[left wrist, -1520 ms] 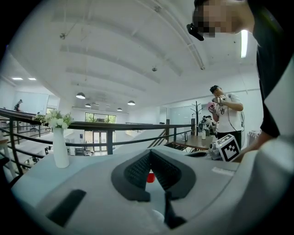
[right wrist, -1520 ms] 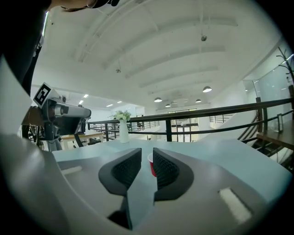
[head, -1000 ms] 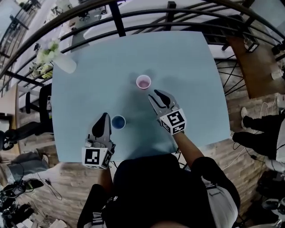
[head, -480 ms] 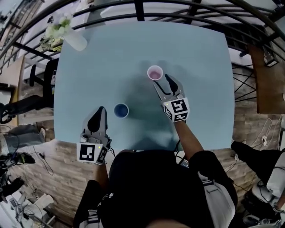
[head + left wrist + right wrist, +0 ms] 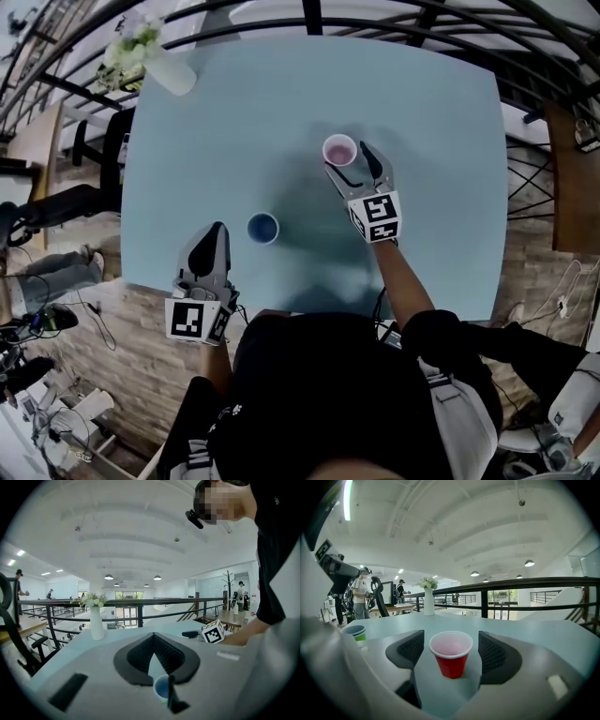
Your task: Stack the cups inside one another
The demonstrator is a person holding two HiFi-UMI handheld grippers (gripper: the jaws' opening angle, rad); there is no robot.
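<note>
Now the right gripper (image 5: 352, 164), jaws just opening wide, is bracketing the untouched red cup (image 5: 451, 656) upper-centre, seemingly for pickup; the left gripper (image 5: 214, 239) is idling clenched, empty, near the blue cup (image 5: 262, 228).

Bright ceiling-lit daylight, soft shadows, strong fisheye bending at edges.

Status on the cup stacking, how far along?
Done: nothing stacked yet. The red cup and blue cup stand apart on the table.
In hand: the right claw, its jaws just opening, straddles the red cup without gripping it. The left claw is shut and empty, apart from the blue cup.
Left: grip one cup, lift it and set it inside the other.
</note>
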